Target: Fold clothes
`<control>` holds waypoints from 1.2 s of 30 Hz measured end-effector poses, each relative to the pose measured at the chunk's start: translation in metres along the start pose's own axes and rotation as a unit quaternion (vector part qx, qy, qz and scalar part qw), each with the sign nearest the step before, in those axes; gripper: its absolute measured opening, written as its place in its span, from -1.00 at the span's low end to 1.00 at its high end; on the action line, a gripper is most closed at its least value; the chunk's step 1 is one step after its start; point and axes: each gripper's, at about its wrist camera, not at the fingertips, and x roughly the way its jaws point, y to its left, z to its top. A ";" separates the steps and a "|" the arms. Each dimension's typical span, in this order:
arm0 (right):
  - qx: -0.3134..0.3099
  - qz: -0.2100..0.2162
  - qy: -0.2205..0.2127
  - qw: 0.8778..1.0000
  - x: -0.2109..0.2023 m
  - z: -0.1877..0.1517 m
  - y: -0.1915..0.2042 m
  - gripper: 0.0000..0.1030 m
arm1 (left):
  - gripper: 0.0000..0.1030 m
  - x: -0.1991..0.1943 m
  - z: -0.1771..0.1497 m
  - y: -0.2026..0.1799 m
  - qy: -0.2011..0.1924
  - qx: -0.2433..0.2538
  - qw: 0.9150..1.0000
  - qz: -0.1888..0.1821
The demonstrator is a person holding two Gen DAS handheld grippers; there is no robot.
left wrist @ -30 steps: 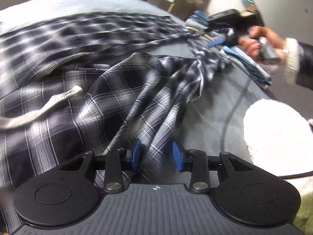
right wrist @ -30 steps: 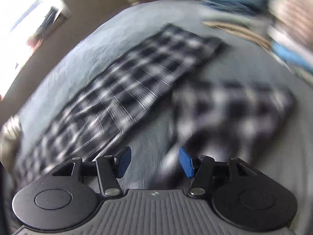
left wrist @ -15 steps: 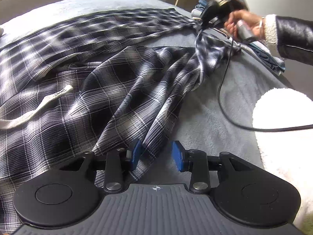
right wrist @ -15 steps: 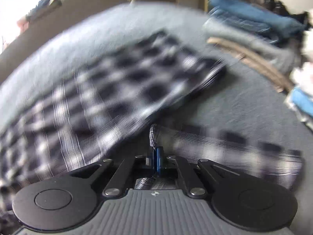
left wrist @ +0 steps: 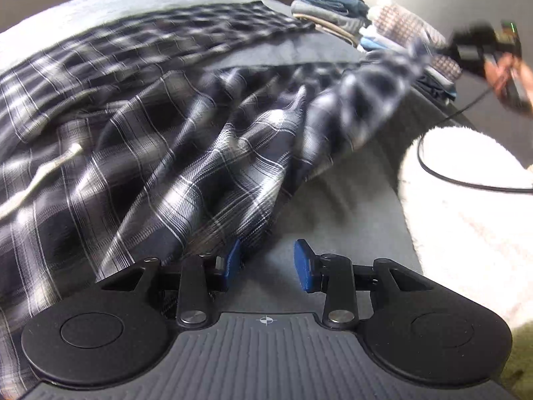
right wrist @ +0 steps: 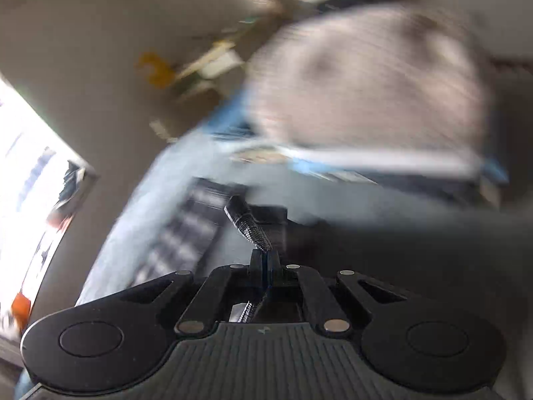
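Dark plaid trousers with a pale drawstring lie spread and creased over the grey bed. My left gripper hovers open just above the bed, its left pad touching the hem of one leg and nothing between the fingers. The other end of that leg is lifted and stretched toward the upper right, where my right gripper holds it in a person's hand. In the right wrist view my right gripper is shut on a plaid fabric edge; that view is heavily blurred.
Stacks of folded clothes sit along the far right edge of the bed. A fluffy white blanket lies at the right, with a black cable trailing across it. Walls and a bright window show behind.
My right gripper shut on the trouser leg's end and has pulled it up and to the right, stretching the leg. My left gripper stayed open and drifted slightly right off the hem.
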 end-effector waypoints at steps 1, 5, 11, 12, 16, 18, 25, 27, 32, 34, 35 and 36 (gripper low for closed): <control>0.026 -0.022 0.002 0.999 -0.002 -0.007 -0.022 -0.96 | -0.32 0.001 -0.001 -0.001 0.005 -0.001 1.000 -0.002; 0.123 -0.075 0.026 0.989 0.006 -0.033 -0.086 -0.96 | -0.32 0.002 -0.004 -0.002 0.023 -0.007 1.000 -0.009; 0.117 -0.069 -0.002 0.991 -0.004 -0.037 -0.094 -0.96 | -0.32 0.000 -0.003 -0.005 0.034 -0.004 0.999 -0.015; 0.115 -0.074 -0.005 0.991 -0.006 -0.038 -0.096 -0.97 | -0.32 0.001 -0.004 -0.005 0.036 -0.004 0.999 -0.018; 0.096 -0.112 0.015 0.989 0.002 -0.044 -0.109 -0.96 | -0.32 0.007 -0.007 -0.006 0.046 -0.007 0.999 -0.025; 0.082 -0.139 0.041 0.986 0.012 -0.049 -0.118 -0.92 | -0.32 0.007 -0.008 -0.005 0.048 -0.008 0.998 -0.026; 0.034 -0.206 -0.019 0.978 -0.004 -0.038 -0.104 -0.88 | -0.32 0.000 -0.012 -0.002 0.063 -0.021 0.997 -0.041; -0.028 -0.197 -0.042 0.979 -0.004 -0.033 -0.077 -0.87 | -0.32 -0.003 -0.013 -0.005 0.062 -0.017 0.997 -0.044; -0.229 -0.083 -0.018 0.970 0.027 -0.047 0.027 -0.70 | -0.32 -0.023 -0.010 0.001 0.036 -0.028 0.998 -0.049; -0.305 -0.015 0.024 0.952 0.049 -0.066 0.074 -0.67 | -0.32 -0.035 -0.007 0.007 0.017 -0.039 0.998 -0.051; -0.342 0.020 0.046 0.938 0.060 -0.076 0.097 -0.67 | -0.32 -0.040 -0.006 0.011 0.005 -0.046 0.998 -0.049; -0.378 0.054 0.067 0.922 0.071 -0.086 0.121 -0.62 | -0.32 -0.045 -0.005 0.014 -0.007 -0.053 0.998 -0.046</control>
